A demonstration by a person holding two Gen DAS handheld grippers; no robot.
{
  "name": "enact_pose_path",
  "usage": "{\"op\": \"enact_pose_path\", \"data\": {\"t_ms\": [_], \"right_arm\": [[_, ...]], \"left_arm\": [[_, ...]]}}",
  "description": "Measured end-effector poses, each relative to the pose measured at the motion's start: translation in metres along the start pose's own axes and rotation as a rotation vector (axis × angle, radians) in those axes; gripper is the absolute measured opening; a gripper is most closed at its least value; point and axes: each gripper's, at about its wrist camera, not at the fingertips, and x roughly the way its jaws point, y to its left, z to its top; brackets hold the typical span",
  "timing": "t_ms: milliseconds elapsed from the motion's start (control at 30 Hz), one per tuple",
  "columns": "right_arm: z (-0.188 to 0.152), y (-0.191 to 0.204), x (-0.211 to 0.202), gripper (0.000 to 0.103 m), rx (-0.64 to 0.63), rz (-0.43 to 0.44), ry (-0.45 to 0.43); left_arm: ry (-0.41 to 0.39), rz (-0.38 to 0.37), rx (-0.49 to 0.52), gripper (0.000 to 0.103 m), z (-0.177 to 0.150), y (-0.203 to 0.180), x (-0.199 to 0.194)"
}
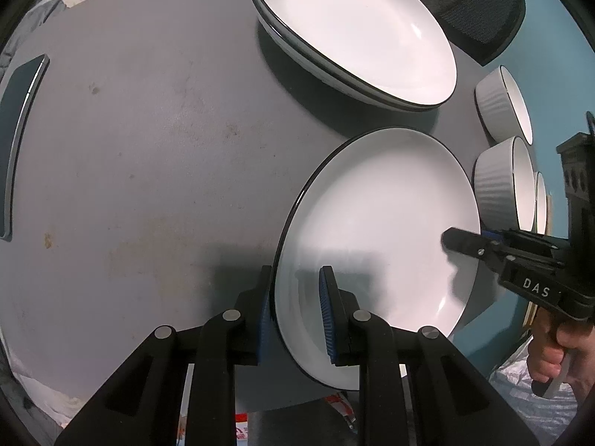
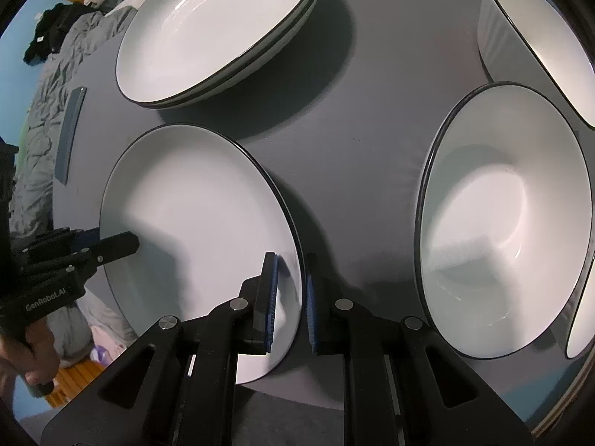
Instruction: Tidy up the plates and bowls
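Note:
A white plate with a dark rim [image 1: 379, 219] lies near the table's front edge; it also shows in the right wrist view [image 2: 200, 215]. My left gripper [image 1: 295, 308] straddles its left rim, one blue pad under and one over. My right gripper [image 2: 292, 297] straddles the opposite rim, and shows in the left wrist view [image 1: 461, 241]. Both look closed on the rim. A stack of matching plates [image 1: 353, 33] sits behind it, seen too in the right wrist view [image 2: 219, 33]. White ribbed bowls [image 1: 502, 100] [image 2: 505, 219] stand to the right.
A grey table [image 1: 148, 148] carries everything. A dark phone-like slab [image 1: 18, 137] lies at its left edge. A black mesh chair [image 1: 483, 11] stands behind the table. Bedding and clothes [image 2: 55, 59] lie beyond the left edge. A third bowl [image 2: 535, 33] stands at the far right.

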Motion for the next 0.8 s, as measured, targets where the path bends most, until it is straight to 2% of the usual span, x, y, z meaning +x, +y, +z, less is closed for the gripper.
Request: {"op": "enact_pose_path", "data": {"t_ms": [67,267,433,633,800], "right_arm": [[-0.009,-0.004,0.002,0.018,0.013,0.006,0.005],[-0.028,0.004,0.002,0.02,0.045,-0.016,-0.061],[-0.045,-0.001,0.004,0.02,0.116,0.02,-0.099],[-0.049,-0.02,-0.003,0.02,0.186,0.068,-0.151],[-0.047,-0.02,-0.006,0.02,0.171,0.051,-0.171]], "left_arm": [[0.009,0.007,-0.007,0.022,-0.001,0.005,0.001],[-0.004,-0.007,-0.026,0.023,-0.005,0.01,0.0],[-0.014,-0.019,-0.032,0.023,-0.005,0.01,0.002],[-0.026,-0.015,-0.024,0.023,-0.005,0.006,0.001],[-0.034,-0.019,-0.017,0.023,0.002,0.003,0.002]]}}
